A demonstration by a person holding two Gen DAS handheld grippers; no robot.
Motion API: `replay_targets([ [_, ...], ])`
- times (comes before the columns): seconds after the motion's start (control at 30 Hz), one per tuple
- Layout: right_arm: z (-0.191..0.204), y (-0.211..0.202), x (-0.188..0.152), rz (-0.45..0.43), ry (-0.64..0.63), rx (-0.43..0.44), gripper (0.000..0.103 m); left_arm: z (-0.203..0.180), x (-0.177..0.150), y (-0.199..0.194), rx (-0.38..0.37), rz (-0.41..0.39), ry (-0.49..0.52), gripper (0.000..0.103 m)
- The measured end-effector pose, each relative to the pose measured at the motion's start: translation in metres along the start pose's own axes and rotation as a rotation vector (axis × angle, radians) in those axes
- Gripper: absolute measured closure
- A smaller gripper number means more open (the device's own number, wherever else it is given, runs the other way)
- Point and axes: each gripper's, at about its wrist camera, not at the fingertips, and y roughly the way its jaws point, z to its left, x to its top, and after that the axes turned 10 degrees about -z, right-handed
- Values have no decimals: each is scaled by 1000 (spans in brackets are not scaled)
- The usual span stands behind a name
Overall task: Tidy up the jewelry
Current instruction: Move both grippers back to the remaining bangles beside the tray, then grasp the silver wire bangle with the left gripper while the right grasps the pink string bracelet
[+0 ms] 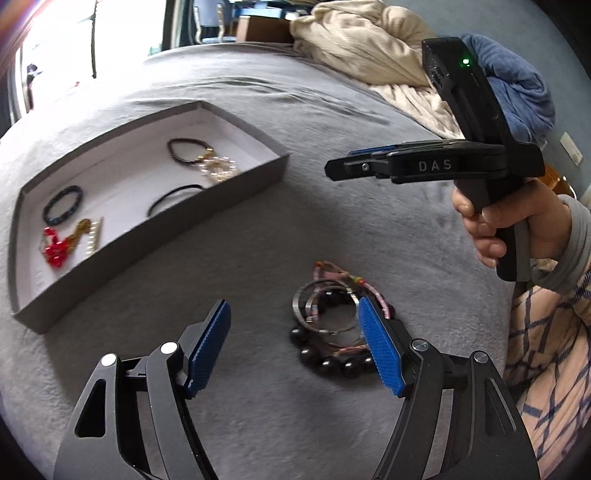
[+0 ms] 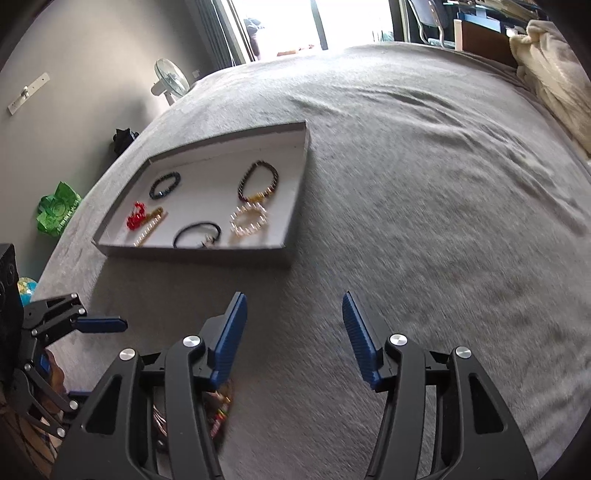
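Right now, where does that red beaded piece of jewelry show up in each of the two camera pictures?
Left wrist view: the red beaded piece lies at the left edge of the picture, in the tray's near-left corner.
Right wrist view: it lies left of centre, at the tray's left end.
Shared landmark: the grey tray on the grey blanket.

I see a grey blanket [image 2: 424,192] spread across the bed, with a rumpled cream throw [image 1: 362,48] and a blue cloth [image 1: 517,92] bunched at its far edge. Off the bed's side, a white fan [image 2: 170,83] stands by the bright window [image 2: 280,22], a green bag [image 2: 57,214] lies on the floor near the grey wall, and a small globe [image 2: 26,288] peeks out below it.
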Motion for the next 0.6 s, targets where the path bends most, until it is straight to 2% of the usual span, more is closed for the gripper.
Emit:
replay_targets([
  [0.2, 5, -4, -15, 32, -19, 29, 49, -17, -2, 16, -13, 30, 63, 31],
  [0.47, 5, -2, -23, 51, -9, 44, 49, -19, -4, 36, 10, 60, 95, 31],
  [0.53, 6, -3, -25, 56, -12, 50, 49, -20, -5, 35, 11, 60, 103, 37],
  [0.57, 9, -3, -27, 61, -20, 57, 49, -20, -5, 36, 9, 65, 110, 51],
  [0.6, 11, -3, -28, 65, -27, 63, 49, -20, -5, 35, 5, 67, 111, 55],
])
